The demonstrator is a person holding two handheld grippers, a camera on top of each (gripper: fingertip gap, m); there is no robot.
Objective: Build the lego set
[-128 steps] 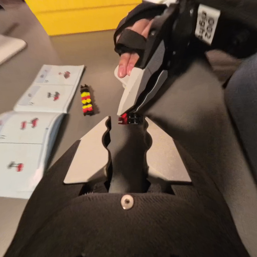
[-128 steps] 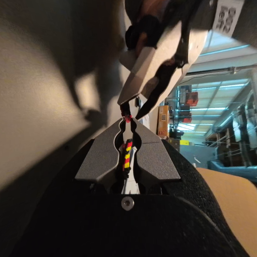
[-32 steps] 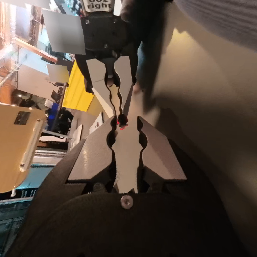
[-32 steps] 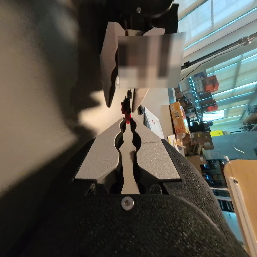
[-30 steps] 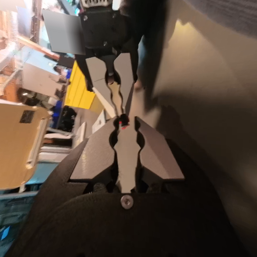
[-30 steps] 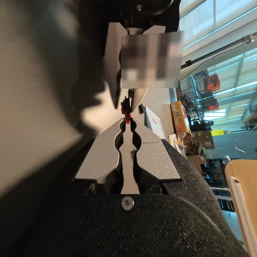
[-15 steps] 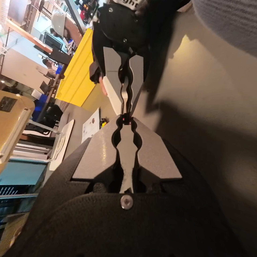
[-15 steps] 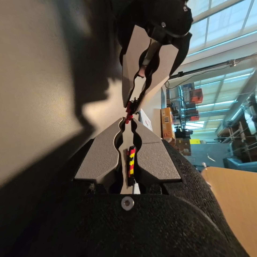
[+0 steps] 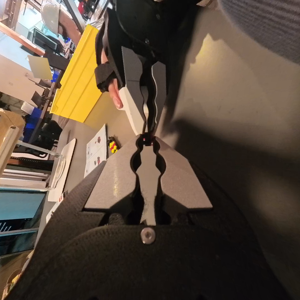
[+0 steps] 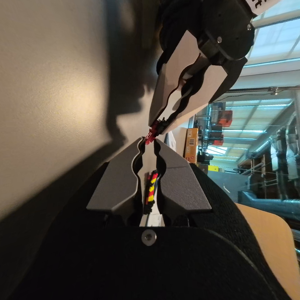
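Observation:
A small black and red lego piece (image 9: 146, 140) is held in the air between both grippers, tip to tip. My left gripper (image 9: 146, 140) is shut on its black end. In the right wrist view the left gripper comes down from the upper right. My right gripper (image 10: 148, 140) pinches the piece's red end (image 10: 149, 137), jaws almost together. In the left wrist view the right gripper (image 9: 148, 131) reaches down from above, with a strapped hand (image 9: 115, 95) on it. A black, yellow and red lego strip (image 10: 151, 191) lies on the table; it also shows in the left wrist view (image 9: 113, 146).
An open instruction booklet (image 9: 97, 150) lies next to the strip on the grey table (image 9: 235, 113). A yellow bin (image 9: 78, 81) stands at the table's far edge. A white board (image 9: 63, 168) lies beyond the booklet. An orange box (image 10: 191, 144) stands farther off. Only a small space, under 4 cm, lies between the two pairs of fingers.
My left gripper was open around the piece and has closed on it. Both grippers have tilted together, and the lego strip and booklet have come back into view.

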